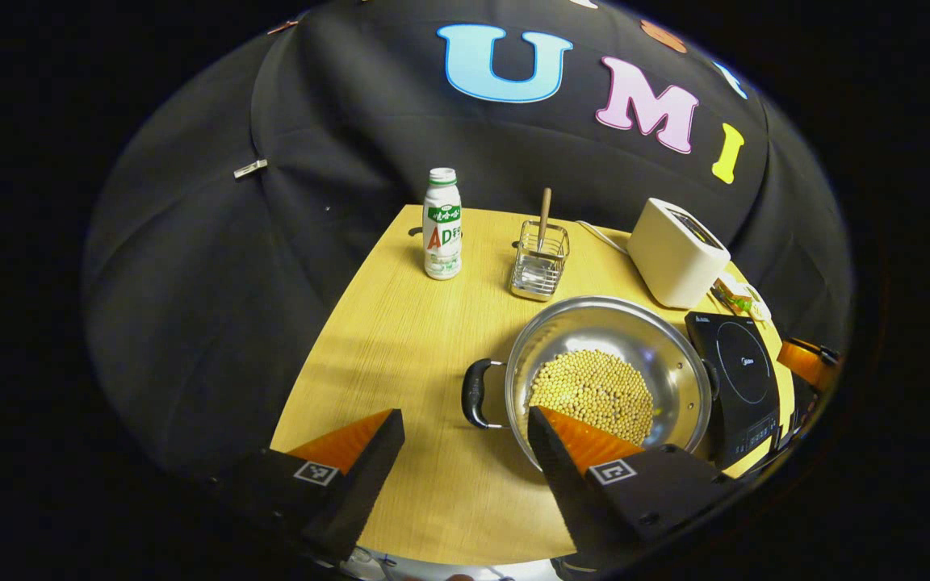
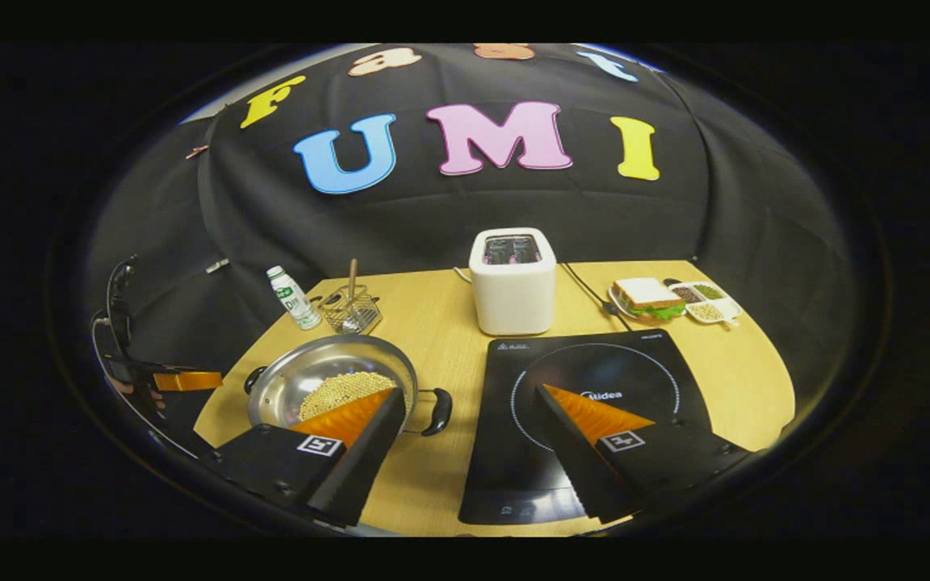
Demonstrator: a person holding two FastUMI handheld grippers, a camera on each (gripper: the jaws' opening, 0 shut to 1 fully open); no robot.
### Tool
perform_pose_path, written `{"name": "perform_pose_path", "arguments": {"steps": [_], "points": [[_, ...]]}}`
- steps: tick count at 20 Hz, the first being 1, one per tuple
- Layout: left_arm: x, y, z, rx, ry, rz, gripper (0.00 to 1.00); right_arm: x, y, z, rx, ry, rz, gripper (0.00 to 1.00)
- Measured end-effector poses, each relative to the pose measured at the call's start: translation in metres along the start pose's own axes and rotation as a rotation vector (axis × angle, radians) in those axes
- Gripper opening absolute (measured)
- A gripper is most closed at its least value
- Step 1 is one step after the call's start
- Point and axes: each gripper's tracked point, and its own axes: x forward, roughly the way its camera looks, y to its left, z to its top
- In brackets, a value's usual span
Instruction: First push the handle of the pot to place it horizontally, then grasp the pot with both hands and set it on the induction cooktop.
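Observation:
A steel pot [image 1: 594, 327] holding yellow beans [image 1: 594, 391] stands on the wooden table, just left of the black induction cooktop [image 1: 743, 375]. Its two black handles lie to the left [image 1: 477, 393] and to the right [image 1: 711, 379]. My left gripper [image 1: 463, 415] is open, low over the table, with the pot's left handle just beyond the gap between its fingers. In the right gripper view the pot [image 2: 303, 367] sits left of the cooktop [image 2: 594, 367]. My right gripper [image 2: 467, 391] hangs open near the pot's right handle [image 2: 437, 411], one finger over the cooktop. Neither gripper holds anything.
A milk bottle [image 1: 442, 226] and a wire holder with a wooden stick [image 1: 539, 262] stand behind the pot. A white toaster [image 2: 512, 282] stands behind the cooktop, with a sandwich plate [image 2: 643, 298] and a small divided dish [image 2: 707, 303] to its right. The left gripper [image 2: 182, 379] shows at the table's left edge.

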Motion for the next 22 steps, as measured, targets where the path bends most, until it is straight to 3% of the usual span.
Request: {"name": "perform_pose_path", "arguments": {"steps": [4, 13, 14, 15, 18, 19, 22], "points": [[0.013, -0.001, 0.011, 0.019, -0.035, -0.001, 0.95, 0.024, 0.007, -0.006, -0.006, 0.031, 0.007, 0.99], [0.059, 0.001, 0.015, -0.052, -0.066, -0.031, 0.95, 0.084, 0.031, -0.048, 0.023, 0.142, 0.055, 1.00], [0.064, 0.000, 0.013, -0.062, -0.064, -0.040, 0.95, 0.087, 0.035, -0.051, 0.019, 0.148, 0.063, 0.95], [0.068, -0.003, 0.013, -0.073, -0.062, -0.053, 0.96, 0.090, 0.038, -0.054, 0.014, 0.155, 0.070, 1.00], [0.080, -0.008, 0.007, -0.098, -0.051, -0.075, 0.95, 0.099, 0.042, -0.062, -0.006, 0.167, 0.079, 0.95], [0.084, -0.009, 0.006, -0.104, -0.050, -0.081, 0.96, 0.101, 0.042, -0.063, -0.013, 0.167, 0.077, 1.00], [0.093, -0.011, -0.002, -0.112, -0.033, -0.099, 0.95, 0.104, 0.045, -0.072, -0.008, 0.184, 0.087, 1.00]]}}
